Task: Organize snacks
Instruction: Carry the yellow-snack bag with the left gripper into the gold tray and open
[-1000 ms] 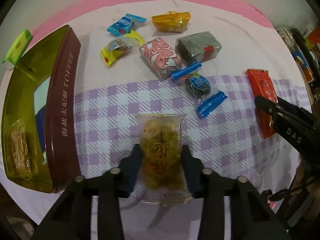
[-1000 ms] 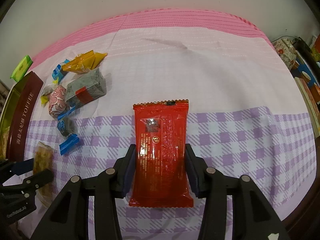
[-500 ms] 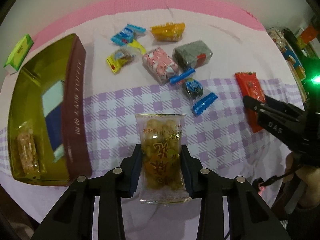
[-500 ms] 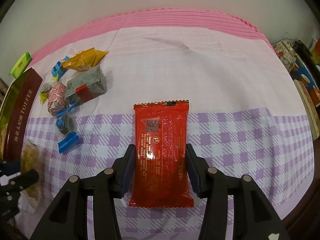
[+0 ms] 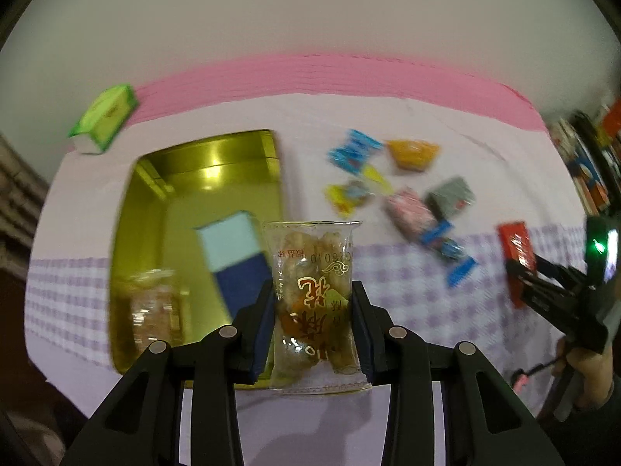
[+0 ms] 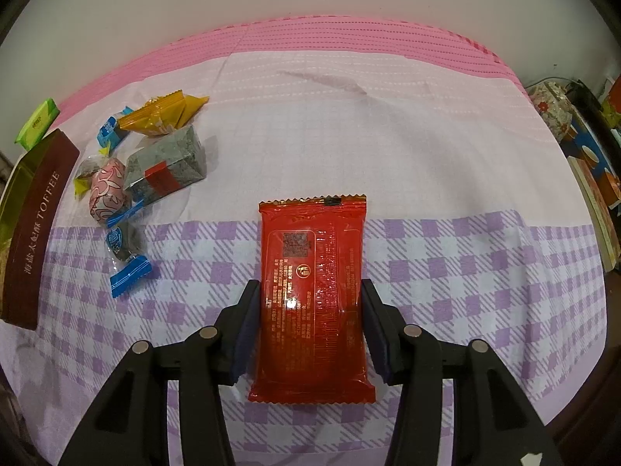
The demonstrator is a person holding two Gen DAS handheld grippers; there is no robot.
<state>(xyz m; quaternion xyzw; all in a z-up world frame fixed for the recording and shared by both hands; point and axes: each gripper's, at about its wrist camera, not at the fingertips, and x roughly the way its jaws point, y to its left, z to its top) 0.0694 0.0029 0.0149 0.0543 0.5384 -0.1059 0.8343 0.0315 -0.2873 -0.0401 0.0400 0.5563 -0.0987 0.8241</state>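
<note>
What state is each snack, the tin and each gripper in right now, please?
Left gripper: shut on the clear snack packet, lifted beside the tin.
Right gripper: pads beside the red packet, small gaps, not gripping.
Red packet: flat on the cloth.
Toffee tin: open, holding a blue box and a snack packet.
Loose snacks: sealed, lying on the cloth.

Black hand-held gripper (image 5: 313, 330), silver pivot screws, blue pads

Left claw (image 5: 312, 312) clamped; right claw (image 6: 310, 330) slightly parted.
</note>
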